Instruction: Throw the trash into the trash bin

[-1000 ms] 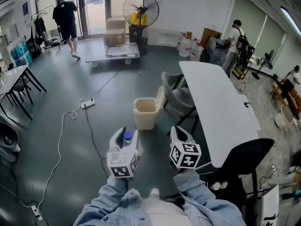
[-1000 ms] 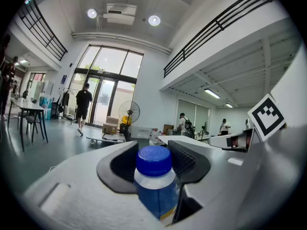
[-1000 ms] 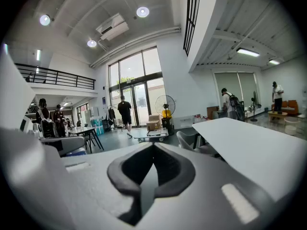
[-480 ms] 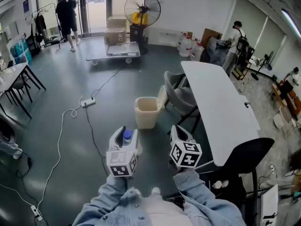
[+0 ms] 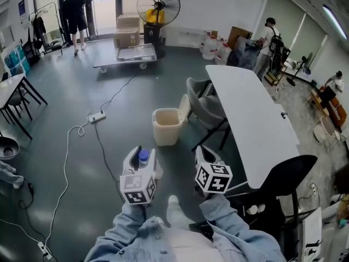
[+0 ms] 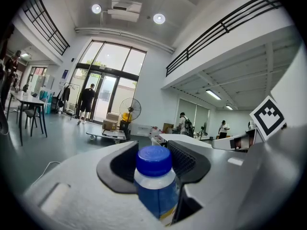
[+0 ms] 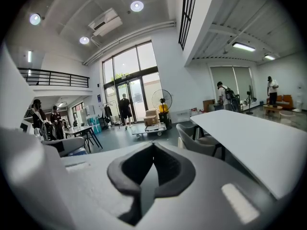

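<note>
A small bottle (image 6: 156, 181) with blue liquid and a blue cap (image 5: 143, 156) stands upright between the pads of my left gripper (image 5: 140, 150), which is shut on it. In the left gripper view the bottle fills the gap between the dark pads (image 6: 120, 164). My right gripper (image 5: 203, 149) is held beside it, level with it, and its tips meet with nothing between them (image 7: 153, 145). The beige trash bin (image 5: 167, 126) stands open on the grey floor ahead of both grippers, a short way beyond them.
A long white table (image 5: 251, 124) runs along the right, with a grey chair (image 5: 204, 105) next to the bin and a black chair (image 5: 283, 184) nearer me. A white cable with a power strip (image 5: 97, 117) crosses the floor at left. A cart (image 5: 125, 56), a fan (image 5: 158, 4) and people are far back.
Both grippers sit slightly lower in the head view, still side by side, with the bottle still held. The person at the back has walked left toward the doors.
</note>
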A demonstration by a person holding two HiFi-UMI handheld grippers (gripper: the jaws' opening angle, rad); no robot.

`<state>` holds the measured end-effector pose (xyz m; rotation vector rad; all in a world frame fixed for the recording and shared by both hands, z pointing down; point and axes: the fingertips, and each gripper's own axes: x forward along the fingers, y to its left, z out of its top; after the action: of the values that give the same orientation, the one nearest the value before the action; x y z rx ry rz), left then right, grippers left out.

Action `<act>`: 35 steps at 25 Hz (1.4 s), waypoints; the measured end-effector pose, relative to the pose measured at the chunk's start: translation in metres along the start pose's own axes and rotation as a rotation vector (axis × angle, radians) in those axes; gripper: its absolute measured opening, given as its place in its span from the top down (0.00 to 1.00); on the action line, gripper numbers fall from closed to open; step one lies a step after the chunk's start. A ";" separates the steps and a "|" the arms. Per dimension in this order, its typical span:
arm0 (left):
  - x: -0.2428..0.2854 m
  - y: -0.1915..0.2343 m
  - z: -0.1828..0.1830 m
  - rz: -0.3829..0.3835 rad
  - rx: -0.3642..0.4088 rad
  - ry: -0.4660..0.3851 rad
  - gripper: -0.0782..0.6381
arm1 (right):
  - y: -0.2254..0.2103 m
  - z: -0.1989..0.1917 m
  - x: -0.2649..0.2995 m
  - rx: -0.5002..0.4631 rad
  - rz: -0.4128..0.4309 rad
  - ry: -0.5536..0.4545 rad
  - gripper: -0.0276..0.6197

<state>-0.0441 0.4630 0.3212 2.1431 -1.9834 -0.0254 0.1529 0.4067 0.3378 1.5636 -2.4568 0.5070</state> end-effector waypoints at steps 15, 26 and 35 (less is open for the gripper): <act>0.118 0.023 0.024 0.010 0.022 0.012 0.61 | -0.031 0.054 0.110 -0.002 0.013 -0.012 0.95; 0.228 0.017 0.031 0.011 0.046 0.047 0.61 | -0.097 0.084 0.203 0.045 0.018 0.015 0.95; 0.284 0.020 0.037 0.040 0.079 0.085 0.61 | -0.135 0.090 0.259 0.103 0.040 0.068 0.95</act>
<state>-0.0445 0.1758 0.3272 2.1134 -2.0104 0.1501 0.1667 0.1026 0.3664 1.5102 -2.4515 0.6914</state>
